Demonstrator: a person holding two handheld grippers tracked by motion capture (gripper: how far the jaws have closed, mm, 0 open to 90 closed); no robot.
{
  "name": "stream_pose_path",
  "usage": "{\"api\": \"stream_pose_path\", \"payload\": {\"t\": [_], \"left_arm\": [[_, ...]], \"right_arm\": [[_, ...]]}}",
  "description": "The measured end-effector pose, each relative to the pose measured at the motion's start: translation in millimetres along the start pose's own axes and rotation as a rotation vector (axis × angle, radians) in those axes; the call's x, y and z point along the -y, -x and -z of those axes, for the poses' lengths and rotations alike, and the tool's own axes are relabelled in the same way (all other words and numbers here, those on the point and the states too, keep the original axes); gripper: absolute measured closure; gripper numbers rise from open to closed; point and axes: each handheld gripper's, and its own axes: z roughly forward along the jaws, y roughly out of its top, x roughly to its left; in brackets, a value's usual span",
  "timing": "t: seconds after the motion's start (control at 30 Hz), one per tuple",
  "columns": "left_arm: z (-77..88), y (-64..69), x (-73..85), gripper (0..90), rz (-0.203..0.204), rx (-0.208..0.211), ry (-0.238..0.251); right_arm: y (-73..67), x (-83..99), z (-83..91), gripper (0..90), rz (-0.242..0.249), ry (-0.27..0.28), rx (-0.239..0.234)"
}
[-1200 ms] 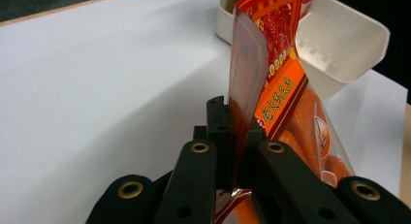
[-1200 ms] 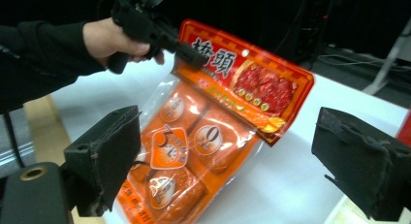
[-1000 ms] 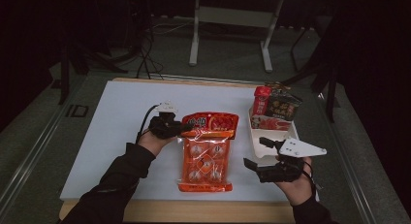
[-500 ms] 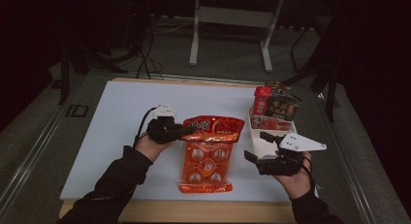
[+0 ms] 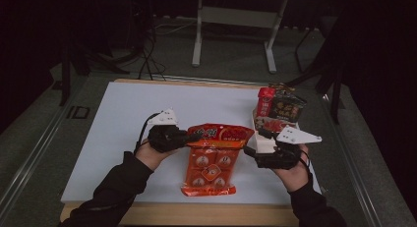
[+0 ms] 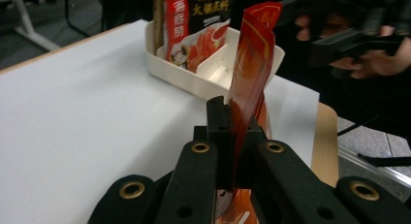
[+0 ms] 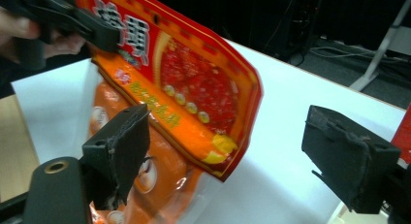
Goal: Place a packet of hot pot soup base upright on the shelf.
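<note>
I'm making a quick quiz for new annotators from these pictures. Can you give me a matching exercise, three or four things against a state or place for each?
Things:
1. left tool
2. right tool
3. red pouch
4. white bin

States or places:
A. holds upright packets
B. jaws apart, nothing pinched
C. clamped on a pouch edge
D. lifted above the orange pack

Pairs: 1-C, 2-B, 3-D, 4-A
</note>
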Motion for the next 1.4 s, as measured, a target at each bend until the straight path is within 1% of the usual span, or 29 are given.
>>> {"api": "stream_pose_path", "payload": {"t": [0.13,0.23,0.27,0.3,0.33,0.37,0.4,0.43,0.47,0.53,0.57,0.6,0.67,0.7,0.73,0.8,0.87,0.93,1.0,1.1,1.17,1.23,1.27,1.3,1.4], "left_arm": [[2.6,4.1,1.1,89.7,-0.021,0.024,0.019],[3.4,6.6,1.2,89.7,-0.023,0.028,0.025],[3.4,6.6,1.2,89.7,-0.023,0.028,0.025],[4.4,11.2,0.9,89.8,-0.034,0.039,0.031],[4.9,12.8,0.4,89.7,-0.037,0.039,0.029],[5.2,14.9,0.0,89.8,-0.046,0.044,0.032],[5.5,16.7,-0.4,89.7,-0.051,0.050,0.031],[5.7,19.1,-0.9,89.7,-0.056,0.050,0.032],[5.9,21.2,-1.4,89.7,-0.066,0.047,0.032],[5.6,24.0,-2.1,89.7,-0.069,0.044,0.030],[5.5,24.5,-2.1,89.7,-0.068,0.046,0.031],[5.5,24.8,-1.6,89.7,-0.065,0.049,0.032],[5.5,24.8,-1.6,89.7,-0.065,0.049,0.032],[6.2,23.8,-0.4,89.7,-0.059,0.053,0.038],[6.4,23.6,0.4,89.6,-0.057,0.056,0.041],[7.1,23.0,1.5,89.6,-0.058,0.052,0.043],[7.5,21.9,2.6,89.5,-0.050,0.054,0.046],[7.9,20.8,3.6,89.4,-0.047,0.053,0.045],[7.9,20.1,4.0,89.4,-0.042,0.051,0.044],[8.7,20.1,3.2,89.4,-0.046,0.051,0.044],[10.3,19.6,2.9,89.4,-0.044,0.062,0.047],[13.2,19.3,1.3,89.3,-0.037,0.074,0.054],[14.8,19.2,0.2,89.2,-0.037,0.079,0.056],[17.3,19.5,-1.5,89.1,-0.046,0.084,0.064],[20.3,21.0,-4.2,88.3,-0.041,0.090,0.073]], "right_arm": [[2.6,2.0,-8.1,17.2,-0.020,-0.011,-0.025],[1.3,2.7,-11.3,17.9,-0.014,-0.012,-0.035],[0.5,3.0,-13.1,18.6,-0.011,-0.017,-0.049],[-1.5,4.4,-16.8,22.0,-0.002,-0.024,-0.068],[-2.3,5.2,-18.5,23.1,0.001,-0.028,-0.075],[-3.0,6.0,-19.8,27.5,0.003,-0.033,-0.084],[-3.3,6.7,-21.3,31.0,0.002,-0.040,-0.108],[-3.8,7.5,-22.8,34.8,0.004,-0.044,-0.113],[-4.0,8.2,-24.4,40.7,0.004,-0.056,-0.131],[-5.0,10.2,-26.7,47.3,0.006,-0.064,-0.169],[-5.6,11.1,-28.2,50.8,0.016,-0.077,-0.197],[-6.8,11.7,-29.2,52.0,0.030,-0.087,-0.212],[-7.8,11.7,-29.3,52.0,0.038,-0.094,-0.220],[-7.8,11.7,-29.3,55.5,0.038,-0.094,-0.220],[-8.5,10.5,-28.0,60.8,0.037,-0.104,-0.256],[-8.9,10.8,-27.0,65.0,0.044,-0.101,-0.271],[-7.3,11.0,-26.6,69.7,0.036,-0.094,-0.286],[-6.1,11.0,-26.1,77.3,0.026,-0.098,-0.308],[-6.8,10.8,-26.1,86.2,0.029,-0.111,-0.329],[-10.2,7.3,-24.9,89.2,0.039,-0.136,-0.323],[-11.4,5.2,-22.9,89.7,0.035,-0.141,-0.329],[-13.7,2.2,-19.3,90.0,0.031,-0.134,-0.332],[-15.9,-0.1,-17.1,90.0,0.035,-0.133,-0.334],[-17.8,-2.9,-14.6,90.0,0.039,-0.132,-0.343],[-23.7,-13.1,-6.0,90.0,0.063,-0.124,-0.352]]}}
